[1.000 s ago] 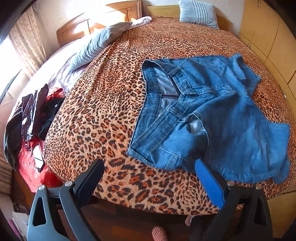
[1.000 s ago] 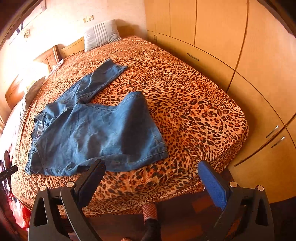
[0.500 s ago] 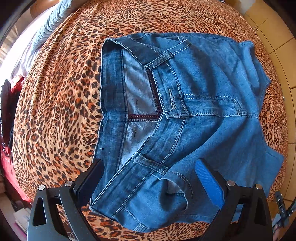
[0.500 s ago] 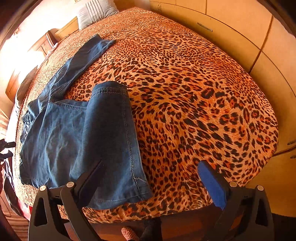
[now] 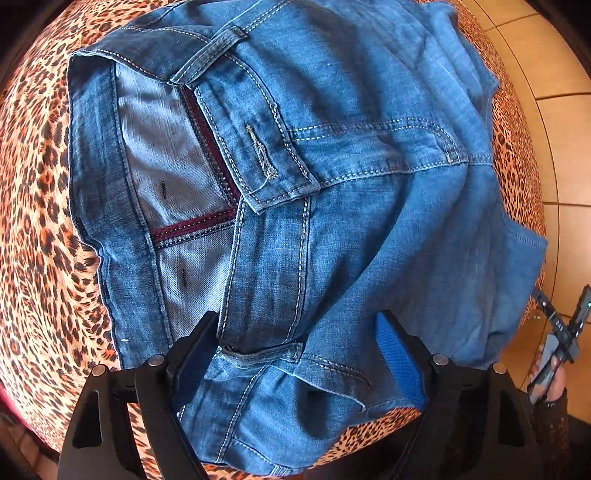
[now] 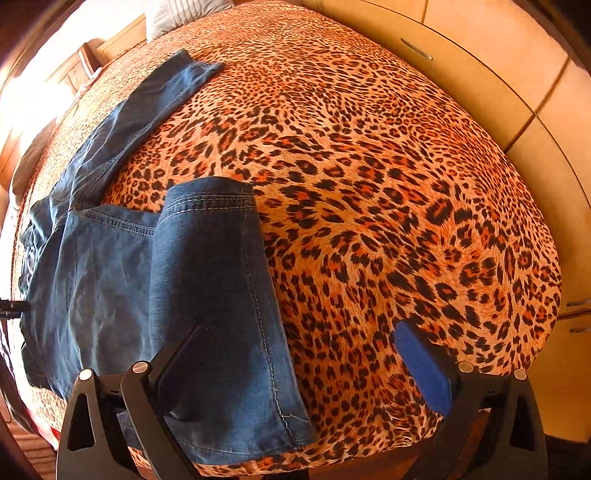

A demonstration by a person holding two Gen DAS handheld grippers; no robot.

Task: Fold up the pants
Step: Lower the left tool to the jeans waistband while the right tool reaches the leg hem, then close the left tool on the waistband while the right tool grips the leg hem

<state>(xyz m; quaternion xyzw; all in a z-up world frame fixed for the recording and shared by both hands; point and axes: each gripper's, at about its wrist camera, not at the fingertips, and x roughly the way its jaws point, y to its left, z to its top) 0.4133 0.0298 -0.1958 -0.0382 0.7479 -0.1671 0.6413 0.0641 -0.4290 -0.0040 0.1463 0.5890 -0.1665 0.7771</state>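
Note:
Blue denim pants (image 5: 332, 184) lie spread on a leopard-print bed (image 5: 33, 206), fly open, waistband towards the left. My left gripper (image 5: 295, 354) is open, low over the near corner of the waistband, with one finger on each side of that denim. In the right wrist view the pants (image 6: 110, 280) lie at the left. One leg is folded back, its hem (image 6: 210, 192) in the middle; the other leg (image 6: 147, 107) stretches far away. My right gripper (image 6: 299, 354) is open over the near leg's edge, its left finger (image 6: 177, 354) above denim, its blue pad (image 6: 424, 365) above bedspread.
Wooden wardrobe doors (image 6: 517, 74) run along the bed's right side. A headboard (image 6: 110, 44) and a striped pillow (image 6: 177, 14) stand at the far end. The other gripper shows at the right edge of the left wrist view (image 5: 561, 332). The bed's near edge lies just below both grippers.
Both grippers have moved forward and down towards the pants. The left one now straddles the waistband corner. The right one now hangs over the near leg. Both stay open.

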